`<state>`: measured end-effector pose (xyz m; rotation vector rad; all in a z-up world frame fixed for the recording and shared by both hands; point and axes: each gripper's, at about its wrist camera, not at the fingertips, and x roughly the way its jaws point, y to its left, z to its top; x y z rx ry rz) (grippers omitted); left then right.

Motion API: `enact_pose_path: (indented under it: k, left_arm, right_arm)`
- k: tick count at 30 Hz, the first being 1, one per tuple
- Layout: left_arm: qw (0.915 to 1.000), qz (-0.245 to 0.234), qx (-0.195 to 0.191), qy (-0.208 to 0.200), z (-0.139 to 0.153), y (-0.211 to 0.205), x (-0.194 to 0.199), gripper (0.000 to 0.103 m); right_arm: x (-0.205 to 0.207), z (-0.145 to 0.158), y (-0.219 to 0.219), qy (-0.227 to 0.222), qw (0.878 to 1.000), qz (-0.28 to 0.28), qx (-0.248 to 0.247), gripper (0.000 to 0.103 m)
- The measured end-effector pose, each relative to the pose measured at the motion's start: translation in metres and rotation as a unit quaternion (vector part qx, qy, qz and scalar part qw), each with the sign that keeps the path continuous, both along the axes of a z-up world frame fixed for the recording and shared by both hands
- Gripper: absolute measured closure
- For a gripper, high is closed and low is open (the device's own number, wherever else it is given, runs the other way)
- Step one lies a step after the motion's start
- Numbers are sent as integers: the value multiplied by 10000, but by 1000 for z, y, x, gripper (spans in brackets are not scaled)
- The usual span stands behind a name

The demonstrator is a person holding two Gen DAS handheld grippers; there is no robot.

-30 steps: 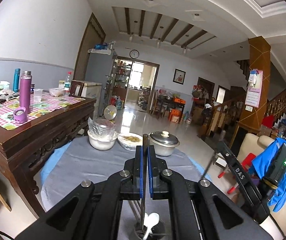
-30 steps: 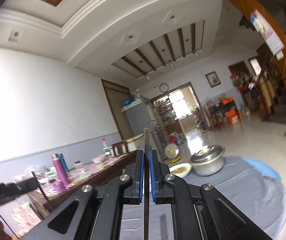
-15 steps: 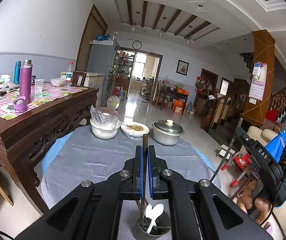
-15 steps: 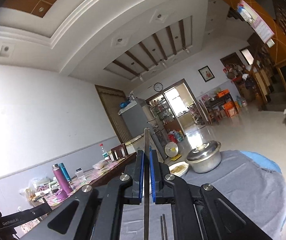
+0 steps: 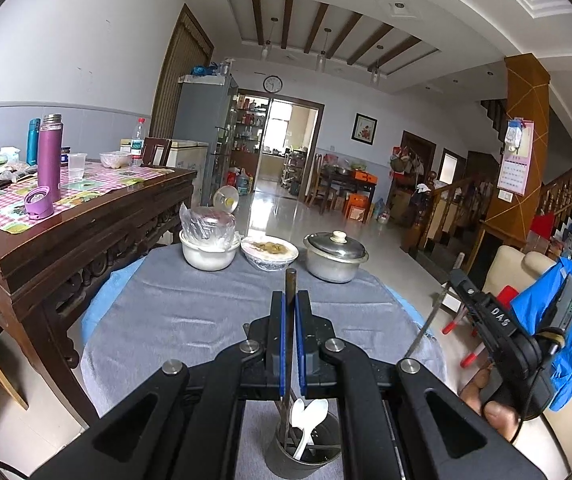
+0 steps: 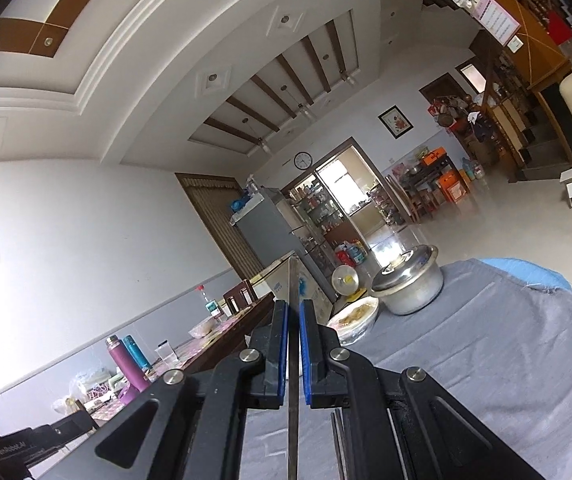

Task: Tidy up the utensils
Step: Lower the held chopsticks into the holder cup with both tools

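Here the left gripper (image 5: 290, 344) is pinched narrow on a dark chopstick (image 5: 289, 292), which stands upright between the blue pads (image 5: 283, 344). Its top pokes above the fingertips and its lower end runs down into the metal cup (image 5: 306, 454) at the near edge of the table (image 5: 174, 320). A white spoon (image 5: 306, 416) and what look like other sticks already stand in that cup.

The right gripper (image 6: 294, 344) is likewise closed narrow on a thin stick (image 6: 294, 280), held upright and tilted up toward the ceiling, off past the right edge of the table. Two more thin sticks (image 6: 338, 436) seem to lie on the grey cloth (image 6: 486, 352) just under that gripper, though they are partly hidden.

At the far edge sit a covered white bowl (image 5: 209, 248), a plate (image 5: 270, 252) of food and a lidded pot (image 5: 336, 258), well clear of the work.

The step in hand looks like seating the left chopstick in the cup. Next, the left fingers should open only once the stick's tip is well inside the rim, then lift straight up so nothing catches. After that the right stick needs bringing over the cup, tipped point down, and lowered beside the spoon without knocking the cup over.
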<state>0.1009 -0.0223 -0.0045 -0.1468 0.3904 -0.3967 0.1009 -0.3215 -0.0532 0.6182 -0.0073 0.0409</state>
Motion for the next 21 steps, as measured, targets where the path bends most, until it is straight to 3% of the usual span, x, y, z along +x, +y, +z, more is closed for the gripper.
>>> enact_pose_path:
  k: [7,21]
  left_arm:
    - [10000,-16,10,66,-4,2,1,98]
    - [9999,-6,22,108,-7,10,-1,98]
  right_arm:
    - [3,-6,19,12,9994,238,-239,96]
    - [-18,-13,58,94,9895,799,-1201,96]
